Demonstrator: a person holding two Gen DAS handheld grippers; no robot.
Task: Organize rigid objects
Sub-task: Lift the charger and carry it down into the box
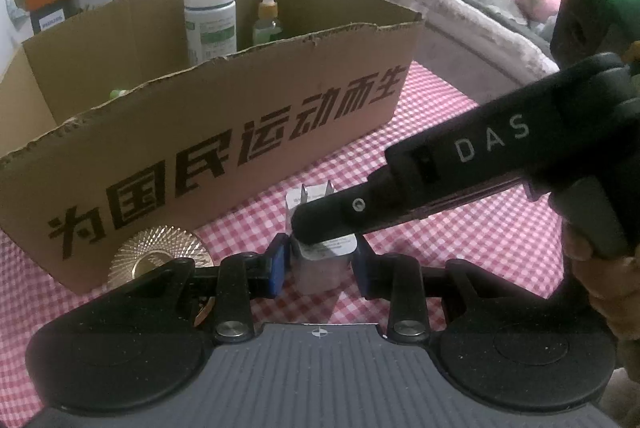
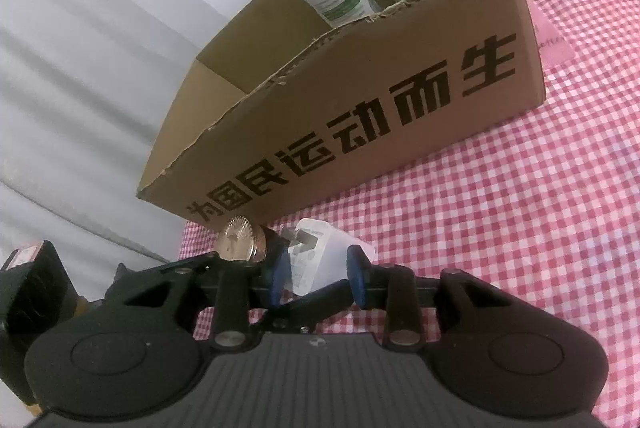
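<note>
Both pairs of jaws meet on one white plug adapter [image 1: 320,260]. We see the left gripper [image 1: 322,262] pinching its body, blue pads flush against both sides, prongs pointing to twelve o'clock. Our right gripper [image 2: 316,276] straddles the same adapter [image 2: 320,256]; its near pad touches, but contact on the far side we cannot tell. At nine o'clock a gold ribbed disc [image 1: 160,252] leans on the cardboard box [image 1: 240,131]. Inside stand a white jar [image 1: 210,21] and a dropper bottle [image 1: 267,17]. Everything sits on red-checked cloth [image 1: 460,228].
</note>
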